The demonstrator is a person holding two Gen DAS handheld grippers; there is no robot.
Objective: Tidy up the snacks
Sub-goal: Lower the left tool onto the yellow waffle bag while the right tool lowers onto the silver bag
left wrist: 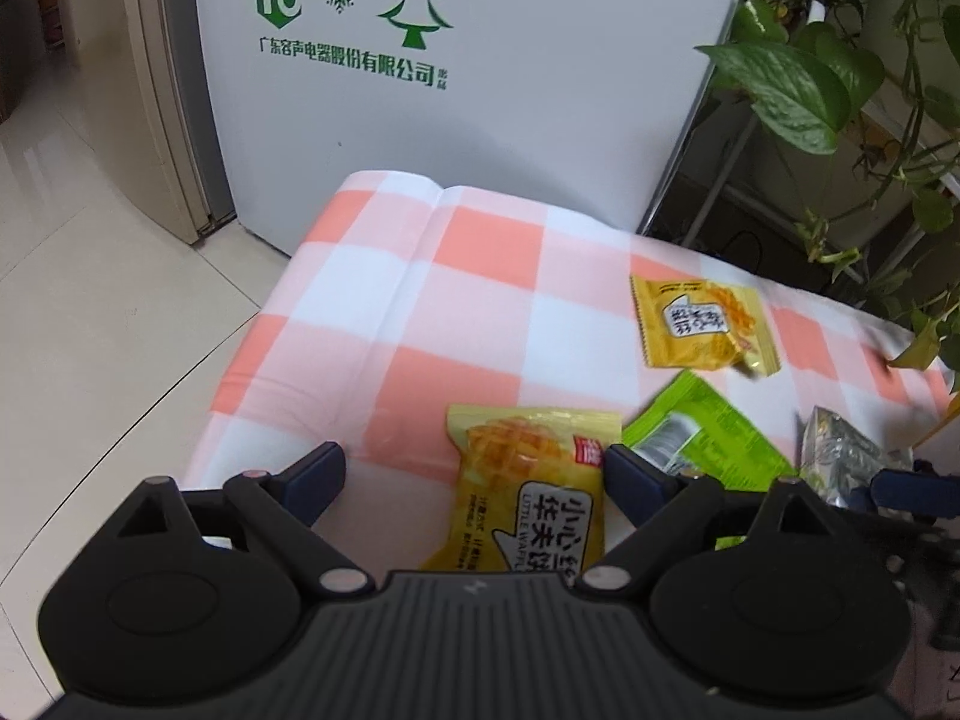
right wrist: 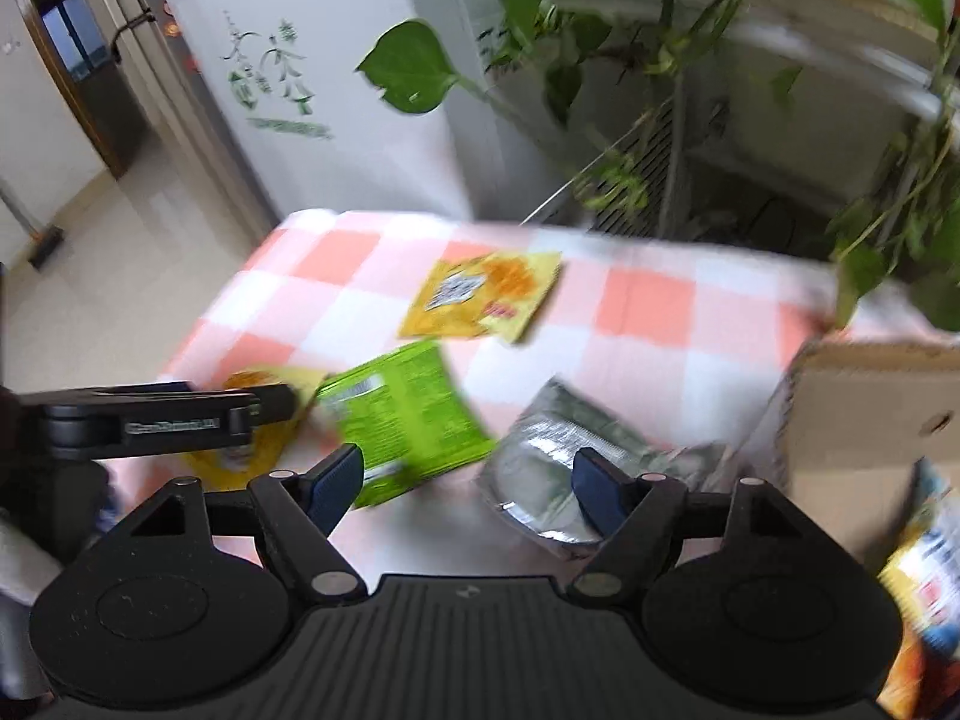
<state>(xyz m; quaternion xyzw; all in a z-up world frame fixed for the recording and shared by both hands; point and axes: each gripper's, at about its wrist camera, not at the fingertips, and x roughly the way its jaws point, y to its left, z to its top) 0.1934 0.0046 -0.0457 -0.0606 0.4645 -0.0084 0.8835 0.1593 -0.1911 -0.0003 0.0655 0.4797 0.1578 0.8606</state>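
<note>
in the left wrist view we see our left gripper (left wrist: 474,474) low over a table draped in a pink-and-white checked cloth (left wrist: 384,276), its jaws wide apart. a yellow waffle pack (left wrist: 528,492) lies between them in the lower middle of the frame, close to the right finger; whether that finger touches the wrapper we cannot tell. up and right of it lies a second yellow pack (left wrist: 699,324), and between the two, a green pack (left wrist: 702,438). a silver pack (left wrist: 840,456) sits at the right edge, just beside the green one. a white fridge (left wrist: 480,120) with green tree prints stands behind the table, and a leafy plant (left wrist: 840,72) fills the upper right.

the right wrist view is blurred. our right gripper (right wrist: 468,486) has its jaws apart too, gripping nothing; the silver pack (right wrist: 558,462) lies in front of the right finger and the green pack (right wrist: 408,414) in front of the left one. a cardboard box (right wrist: 870,414) stands at the right edge, with what looks like a colourful pack (right wrist: 924,594) at the lower right.
</note>
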